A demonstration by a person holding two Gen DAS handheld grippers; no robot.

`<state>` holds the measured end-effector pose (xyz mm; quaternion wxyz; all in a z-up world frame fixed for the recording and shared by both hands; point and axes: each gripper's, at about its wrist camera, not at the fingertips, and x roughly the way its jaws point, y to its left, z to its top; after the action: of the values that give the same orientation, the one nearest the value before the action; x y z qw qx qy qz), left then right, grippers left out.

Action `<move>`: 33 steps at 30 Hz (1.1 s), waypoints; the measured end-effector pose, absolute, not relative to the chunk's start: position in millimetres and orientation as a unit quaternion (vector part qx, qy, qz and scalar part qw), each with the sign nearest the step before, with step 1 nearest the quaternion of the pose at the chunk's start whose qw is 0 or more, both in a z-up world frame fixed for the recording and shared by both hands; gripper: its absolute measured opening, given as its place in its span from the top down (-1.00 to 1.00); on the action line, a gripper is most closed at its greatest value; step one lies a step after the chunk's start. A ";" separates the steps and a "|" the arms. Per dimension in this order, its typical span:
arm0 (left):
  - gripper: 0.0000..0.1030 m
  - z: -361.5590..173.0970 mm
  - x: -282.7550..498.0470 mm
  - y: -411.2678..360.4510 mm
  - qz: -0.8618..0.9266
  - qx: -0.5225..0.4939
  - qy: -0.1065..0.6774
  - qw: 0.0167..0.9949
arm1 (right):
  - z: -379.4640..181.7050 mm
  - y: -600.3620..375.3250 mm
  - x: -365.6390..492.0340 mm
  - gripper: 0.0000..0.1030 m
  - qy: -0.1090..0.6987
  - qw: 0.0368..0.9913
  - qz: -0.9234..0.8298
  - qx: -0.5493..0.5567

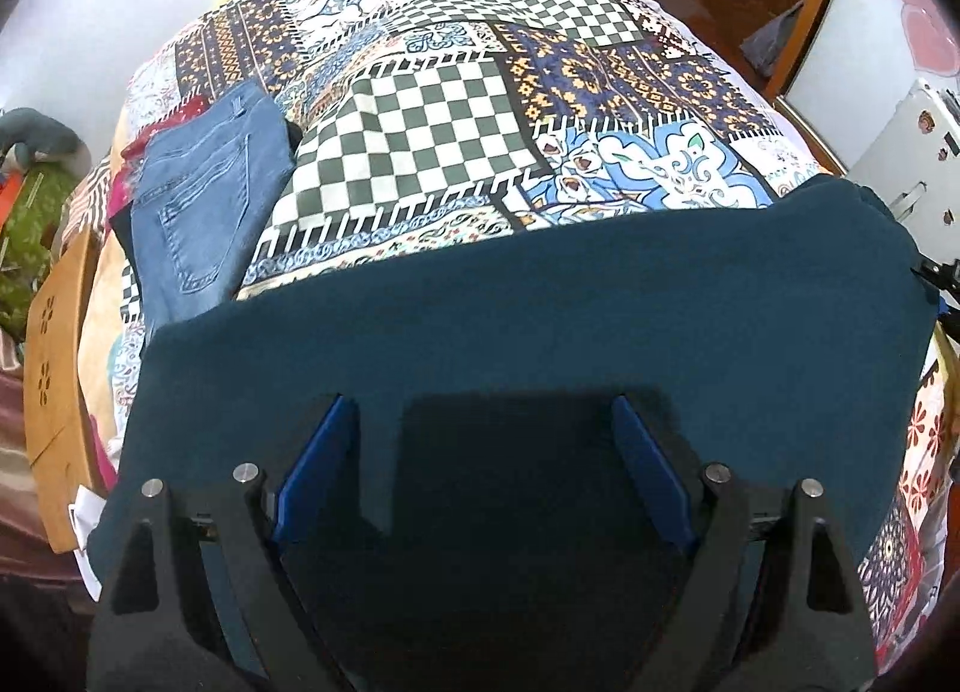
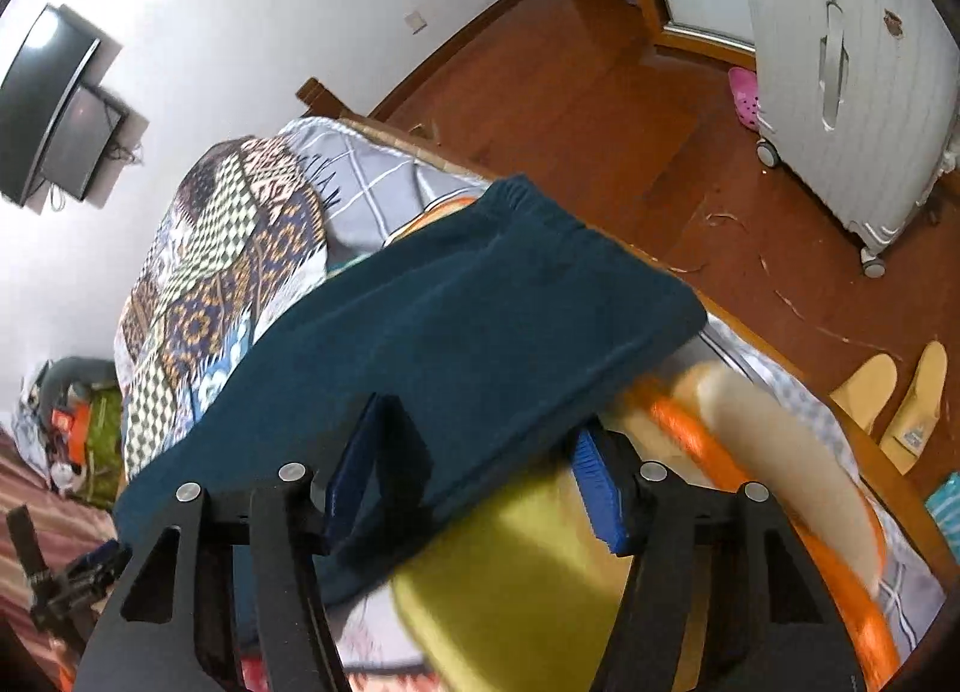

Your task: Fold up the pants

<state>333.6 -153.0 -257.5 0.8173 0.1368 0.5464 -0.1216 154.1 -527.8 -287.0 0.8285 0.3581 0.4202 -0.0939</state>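
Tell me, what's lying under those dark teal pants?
The teal pants lie on the patchwork bedspread and overlap the folded blue jeans at one end. Whatever else they cover is hidden.

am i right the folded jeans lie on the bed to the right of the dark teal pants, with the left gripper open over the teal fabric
Not quite: in the left wrist view the folded jeans lie to the left on the bed, not the right. The left gripper is open over the dark teal pants.

The teal pants (image 1: 540,320) are soft, matt, fleecy cloth. Beside them, the folded jeans (image 1: 204,200) are stitched blue denim. Under both, the bed cover (image 1: 432,140) is smooth printed cotton. The left gripper (image 1: 480,452) has matt black plastic arms, blue ridged pads (image 1: 312,470) and shiny metal pins. Beyond the pants, the floor (image 2: 600,110) is glossy reddish wood.
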 end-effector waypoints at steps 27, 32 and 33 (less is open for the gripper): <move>-0.71 -151.5 258.4 -52.4 -0.092 0.022 0.430 0.898 | -98.3 -429.5 194.3 0.82 0.283 0.942 -0.020 0.180; -0.71 -145.6 236.9 -13.7 -0.063 0.006 0.421 0.905 | -69.4 -366.0 204.3 0.82 0.267 0.948 0.065 0.160; -0.71 -146.1 232.9 -7.1 -0.054 0.004 0.419 0.907 | -67.9 -354.4 206.7 0.82 0.267 0.948 0.078 0.156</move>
<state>232.9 -7.1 -146.1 0.9066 0.0040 0.4185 -0.0539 206.7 -354.4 -67.9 0.9477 0.1561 0.2673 0.0780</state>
